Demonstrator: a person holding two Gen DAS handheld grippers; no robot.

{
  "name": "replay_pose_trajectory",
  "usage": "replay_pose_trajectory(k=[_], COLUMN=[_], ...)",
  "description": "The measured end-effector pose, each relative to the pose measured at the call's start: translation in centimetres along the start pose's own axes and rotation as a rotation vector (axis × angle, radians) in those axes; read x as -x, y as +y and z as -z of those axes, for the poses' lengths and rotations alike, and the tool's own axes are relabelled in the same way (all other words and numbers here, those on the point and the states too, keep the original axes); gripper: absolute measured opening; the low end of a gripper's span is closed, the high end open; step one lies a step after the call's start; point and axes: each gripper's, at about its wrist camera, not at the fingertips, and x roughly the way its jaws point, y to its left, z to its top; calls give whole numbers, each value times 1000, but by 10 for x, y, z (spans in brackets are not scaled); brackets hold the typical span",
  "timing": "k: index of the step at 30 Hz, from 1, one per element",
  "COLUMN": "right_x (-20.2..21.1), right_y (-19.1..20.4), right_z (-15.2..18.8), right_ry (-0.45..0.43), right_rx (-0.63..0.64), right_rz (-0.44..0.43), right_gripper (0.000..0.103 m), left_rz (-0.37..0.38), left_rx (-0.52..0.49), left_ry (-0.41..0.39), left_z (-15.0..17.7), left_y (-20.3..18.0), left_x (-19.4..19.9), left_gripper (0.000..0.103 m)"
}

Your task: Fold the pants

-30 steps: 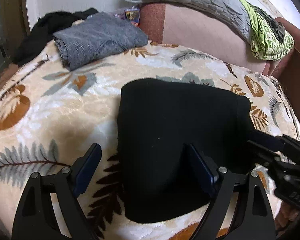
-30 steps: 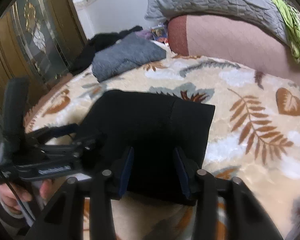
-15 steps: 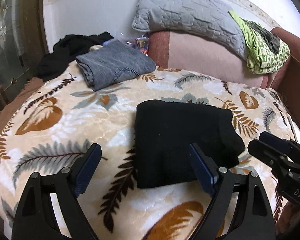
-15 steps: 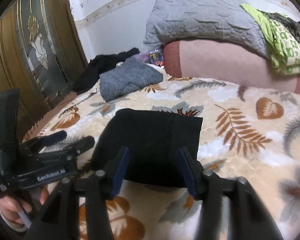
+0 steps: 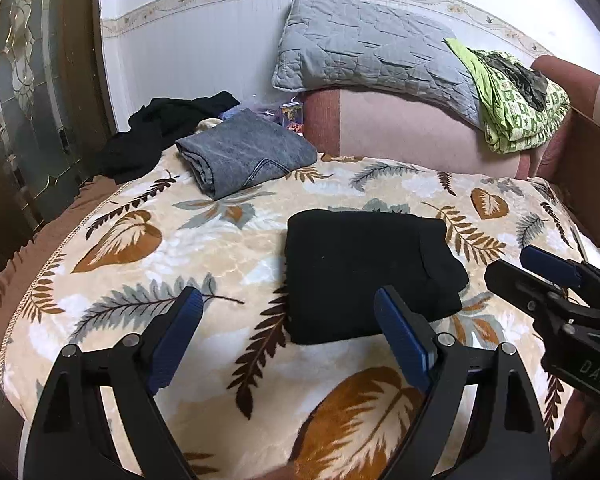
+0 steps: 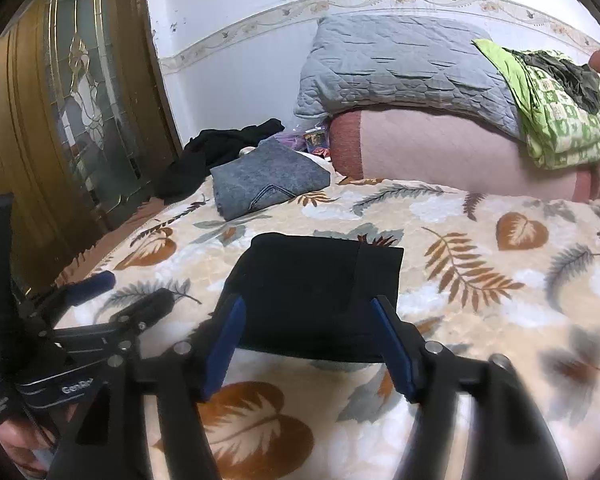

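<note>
A white wall (image 5: 204, 64) with a patterned border strip (image 6: 260, 20) runs behind the bed. A wooden door (image 6: 32, 128) with leaded glass stands at left. A grey quilted pillow (image 5: 364, 56) leans on a pink bolster (image 5: 412, 132). A leaf-print blanket (image 5: 204, 248) covers the bed.

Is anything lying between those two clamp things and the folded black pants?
Nothing visible. Only bare leaf-print blanket lies between the open left gripper, the open right gripper and the black pants.
</note>
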Motion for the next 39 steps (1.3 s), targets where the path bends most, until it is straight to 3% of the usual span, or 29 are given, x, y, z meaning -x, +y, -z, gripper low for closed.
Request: replay_pose_trajectory(k=[7,39], right_x=[8,1], right_y=[4,-4], right_z=[4,13], right_ry=[-28,18], right_rx=[8,-42], right_rz=[1,3], right_gripper=[83,83], left_rz=[-17,3], left_rx=[26,19], left_ry=[-31,-13], left_z=[4,11], left_y=[8,1], left_x=[11,5], left_gripper=[89,89])
